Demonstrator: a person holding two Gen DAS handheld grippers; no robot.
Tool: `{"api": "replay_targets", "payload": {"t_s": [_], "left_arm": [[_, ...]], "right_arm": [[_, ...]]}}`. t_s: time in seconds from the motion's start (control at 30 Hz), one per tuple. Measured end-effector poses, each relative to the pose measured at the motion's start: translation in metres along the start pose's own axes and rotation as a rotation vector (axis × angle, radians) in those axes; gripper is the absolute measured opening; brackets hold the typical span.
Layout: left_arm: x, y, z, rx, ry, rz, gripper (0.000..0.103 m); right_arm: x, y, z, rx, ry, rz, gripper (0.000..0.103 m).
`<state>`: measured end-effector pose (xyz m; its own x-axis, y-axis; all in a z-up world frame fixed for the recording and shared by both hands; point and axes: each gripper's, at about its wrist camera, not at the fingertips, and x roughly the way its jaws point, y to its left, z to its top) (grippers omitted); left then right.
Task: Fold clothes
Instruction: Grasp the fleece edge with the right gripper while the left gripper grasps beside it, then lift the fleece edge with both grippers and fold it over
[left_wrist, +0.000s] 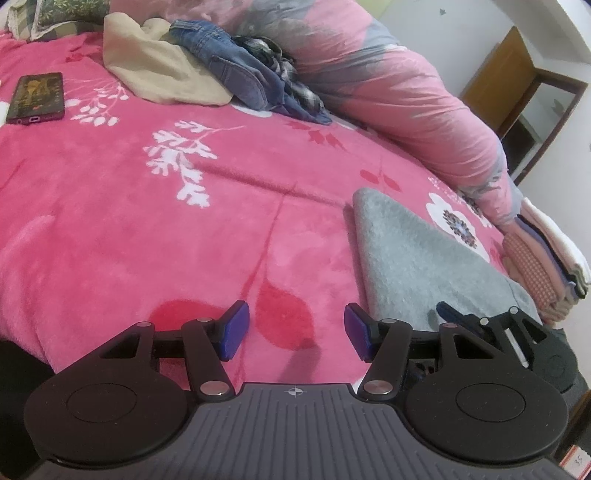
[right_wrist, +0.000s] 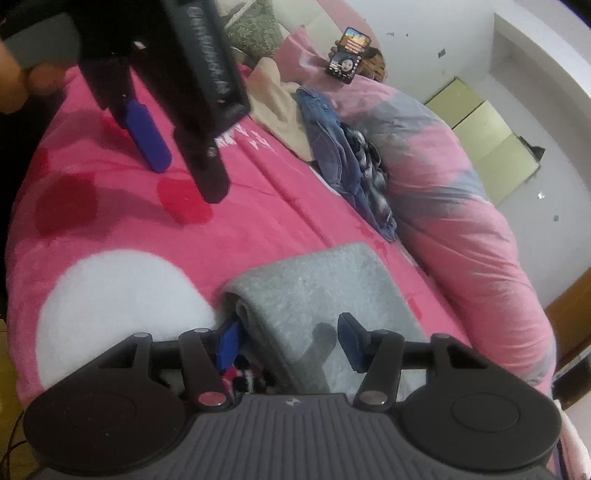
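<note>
Grippers | left gripper (left_wrist: 296, 330) parted, empty | right gripper (right_wrist: 291, 341) straddling folded grey towel (right_wrist: 317, 288)

Left wrist view sits low at the bed's near edge, looking forward and slightly down across the pink blanket (left_wrist: 147, 221), close to it, clothes pile (left_wrist: 207, 70) far back. Right wrist view sits just right of it, nearer the folded grey towel (right_wrist: 325, 284), angled left so the left tool (right_wrist: 173, 173) shows. Both share the towel, pile and rolled duvet (left_wrist: 388, 85).
</note>
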<state>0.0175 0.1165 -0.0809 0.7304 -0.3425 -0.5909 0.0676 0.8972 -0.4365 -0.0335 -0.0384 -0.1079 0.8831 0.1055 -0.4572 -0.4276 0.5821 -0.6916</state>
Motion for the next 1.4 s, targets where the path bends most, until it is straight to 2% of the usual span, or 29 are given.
{"api": "replay_targets", "payload": {"t_s": [0.03,0.2,0.27,0.3,0.37,0.4,0.43,0.5,0.67,0.77,0.8,0.87,0.93,1.0,1.07,1.2,1.4], "left_arm": [[-0.001,-0.001,0.0,0.012,-0.005,-0.003,0.06],[0.002,-0.012,0.005,0.046,-0.001,-0.03,0.063],[0.007,-0.014,0.01,0.032,0.012,-0.05,0.063],[0.01,-0.015,0.012,0.025,0.016,-0.059,0.063],[0.016,-0.015,0.018,0.003,0.029,-0.102,0.068],[0.02,-0.012,0.022,-0.02,0.041,-0.145,0.076],[0.025,-0.009,0.026,-0.051,0.053,-0.191,0.079],[0.038,-0.005,0.035,-0.121,0.067,-0.262,0.079],[0.09,-0.014,0.063,-0.188,0.142,-0.318,0.076],[0.123,-0.022,0.077,-0.206,0.198,-0.332,0.065],[0.134,-0.026,0.081,-0.206,0.217,-0.325,0.057],[0.155,-0.034,0.085,-0.193,0.25,-0.298,0.049],[0.169,-0.04,0.087,-0.17,0.27,-0.253,0.02],[0.174,-0.044,0.089,-0.171,0.279,-0.234,0.013],[0.178,-0.047,0.091,-0.173,0.283,-0.219,0.01],[0.159,-0.062,0.098,-0.167,0.222,-0.23,0.008],[0.128,-0.117,0.119,-0.111,0.11,-0.286,0.008]], "right_arm": [[0.0,0.002,-0.001,-0.027,0.013,-0.027,0.041],[0.005,0.012,-0.011,-0.063,0.004,-0.064,0.029],[0.008,0.011,-0.011,-0.052,-0.014,-0.087,0.018],[0.008,0.008,-0.011,-0.022,-0.025,-0.093,0.017],[0.005,-0.01,-0.012,0.119,-0.041,-0.057,0.016],[0.004,-0.021,-0.014,0.203,-0.045,-0.024,0.016],[0.002,-0.032,-0.016,0.289,-0.048,0.012,0.016],[0.001,-0.045,-0.021,0.388,-0.06,0.043,0.015],[-0.002,-0.058,-0.029,0.51,-0.089,0.093,0.015],[-0.002,-0.06,-0.034,0.543,-0.103,0.11,0.015],[-0.002,-0.06,-0.035,0.547,-0.107,0.113,0.015],[-0.004,-0.06,-0.036,0.557,-0.115,0.119,0.015],[-0.007,-0.06,-0.039,0.569,-0.123,0.124,0.015],[-0.007,-0.062,-0.041,0.583,-0.132,0.129,0.015],[-0.007,-0.068,-0.043,0.61,-0.147,0.132,0.015],[-0.013,-0.081,-0.045,0.677,-0.191,0.129,0.015],[-0.037,-0.113,-0.052,0.796,-0.284,0.079,0.015]]}}
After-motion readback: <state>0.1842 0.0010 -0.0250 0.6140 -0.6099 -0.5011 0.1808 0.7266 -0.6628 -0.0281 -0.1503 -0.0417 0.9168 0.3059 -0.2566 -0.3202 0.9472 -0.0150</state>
